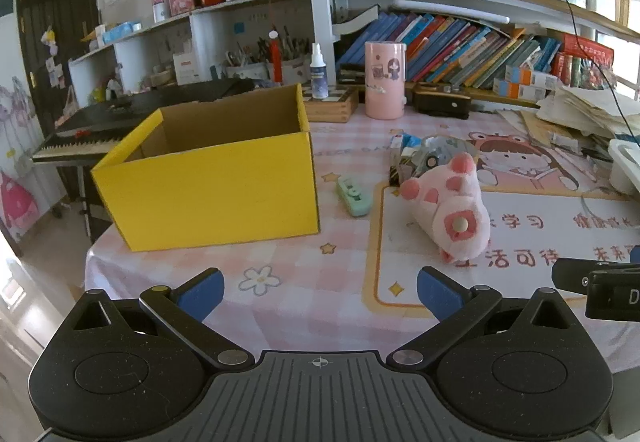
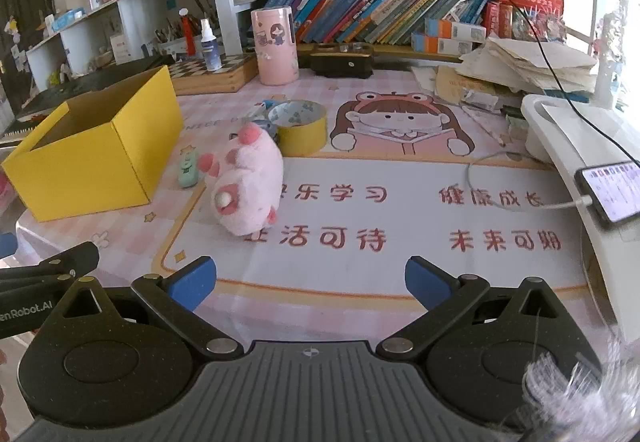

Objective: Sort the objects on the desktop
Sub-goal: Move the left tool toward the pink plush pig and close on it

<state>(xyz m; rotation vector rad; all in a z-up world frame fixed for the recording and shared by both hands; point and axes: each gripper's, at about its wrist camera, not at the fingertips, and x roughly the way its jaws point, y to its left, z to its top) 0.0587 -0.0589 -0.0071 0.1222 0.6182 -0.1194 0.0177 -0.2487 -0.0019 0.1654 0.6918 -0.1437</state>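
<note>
Your left gripper (image 1: pixel 320 292): wide, empty; yellow box (image 1: pixel 212 177) ahead-left. Your right gripper (image 2: pixel 310 278): wide, empty; pink plush (image 2: pixel 248 185) ahead-left on desk (image 2: pixel 400 282).

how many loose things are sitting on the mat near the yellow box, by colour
pink: 1, the plush toy
green: 1, the small gadget
yellow: 1, the tape roll
blue and white: 1, the small carton, partly hidden
total: 4, all outside the yellow box

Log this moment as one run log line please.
left gripper open, empty | right gripper open, empty | pink plush toy on mat beside yellow box | nothing grasped yet
</note>
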